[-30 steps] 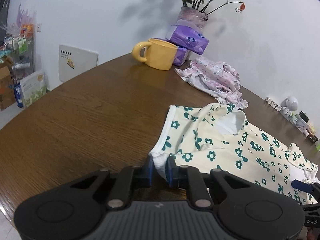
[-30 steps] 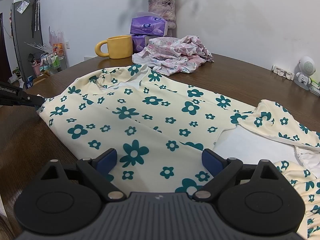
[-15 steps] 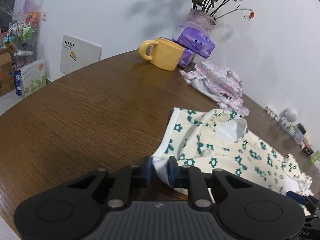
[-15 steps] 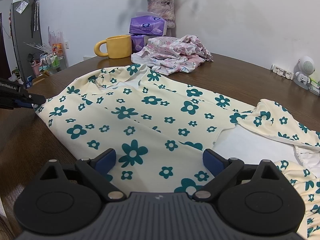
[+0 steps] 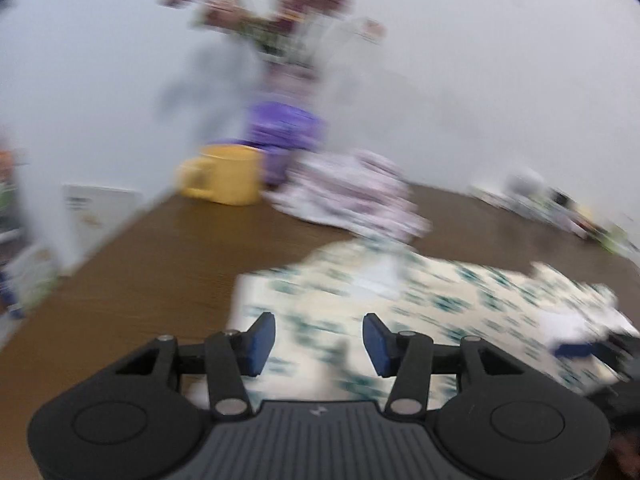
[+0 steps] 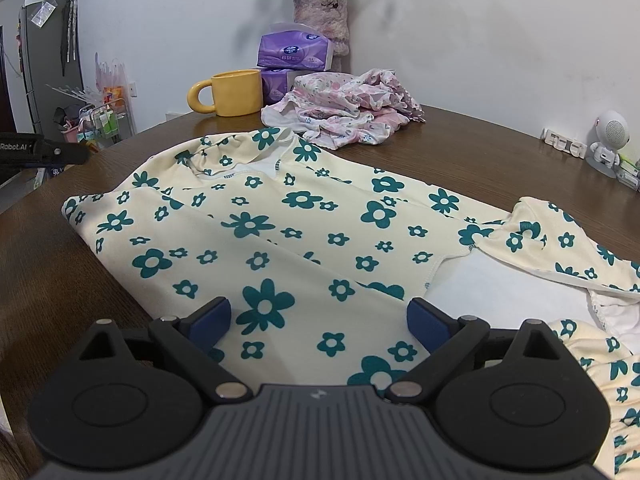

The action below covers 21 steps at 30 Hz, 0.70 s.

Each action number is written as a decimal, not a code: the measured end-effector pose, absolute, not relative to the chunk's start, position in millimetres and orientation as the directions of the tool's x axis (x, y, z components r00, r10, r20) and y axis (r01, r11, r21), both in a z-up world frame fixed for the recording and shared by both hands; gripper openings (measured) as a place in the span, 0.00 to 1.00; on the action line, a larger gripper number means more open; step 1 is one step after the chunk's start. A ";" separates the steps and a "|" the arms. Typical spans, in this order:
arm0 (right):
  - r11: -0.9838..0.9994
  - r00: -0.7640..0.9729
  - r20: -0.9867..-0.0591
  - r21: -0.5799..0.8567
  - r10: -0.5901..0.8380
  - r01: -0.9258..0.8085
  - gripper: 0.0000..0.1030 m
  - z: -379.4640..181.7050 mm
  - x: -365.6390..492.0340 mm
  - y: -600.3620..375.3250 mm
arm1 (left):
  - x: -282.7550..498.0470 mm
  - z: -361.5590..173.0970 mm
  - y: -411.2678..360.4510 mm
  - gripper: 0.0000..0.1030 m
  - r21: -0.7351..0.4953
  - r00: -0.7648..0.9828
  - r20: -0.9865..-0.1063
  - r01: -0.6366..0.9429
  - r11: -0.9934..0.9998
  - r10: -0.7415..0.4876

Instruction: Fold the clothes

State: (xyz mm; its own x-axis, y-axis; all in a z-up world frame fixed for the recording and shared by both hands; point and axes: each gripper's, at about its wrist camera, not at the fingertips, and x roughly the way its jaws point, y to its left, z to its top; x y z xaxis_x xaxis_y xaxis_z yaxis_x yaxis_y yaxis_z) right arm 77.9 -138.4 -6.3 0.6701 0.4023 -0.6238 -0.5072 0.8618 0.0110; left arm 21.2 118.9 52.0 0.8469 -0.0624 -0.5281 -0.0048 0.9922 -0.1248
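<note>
1. Where the left wrist view blurs, the left gripper (image 5: 319, 338) shows at lower centre with its jaws opening; the blue pads (image 5: 260, 344) stand apart and press on nothing, the cream cloth showing in the gap beyond them.
2. Flowered garment (image 6: 304, 236): cream with green flowers, spread flat on the wooden table (image 6: 480, 152). Its long axis runs from left of centre toward the lower right of the right wrist view. The neck opening points to the upper left of the frame; the white inner side shows at the right.
3. Right gripper (image 6: 319, 322): lower centre of its own view, jaws spread wide, blue pads well apart. The garment's near edge lies between and under them; whether a pad touches the cloth cannot be told.
4. The left gripper also shows at the left edge of the right wrist view (image 6: 40, 152), apart from the garment's left corner.
5. Pink garment (image 6: 344, 116): crumpled heap at upper centre, just beyond the flowered garment's neck.
6. Yellow mug (image 6: 234, 92): upright, left of the pink heap, handle to the left.
7. Purple tissue packs (image 6: 294, 54): stacked behind the mug.
8. Vase (image 6: 322, 20): with flowers, against the wall behind the packs.
9. Small white figure (image 6: 608, 144): right edge, on the table.
</note>
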 end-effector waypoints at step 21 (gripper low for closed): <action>0.866 0.667 -0.628 0.024 0.401 -0.499 0.96 -7.0 79.2 -139.5 | 53.2 14.2 69.4 0.47 -0.107 0.778 -0.609 0.109 0.988 -0.152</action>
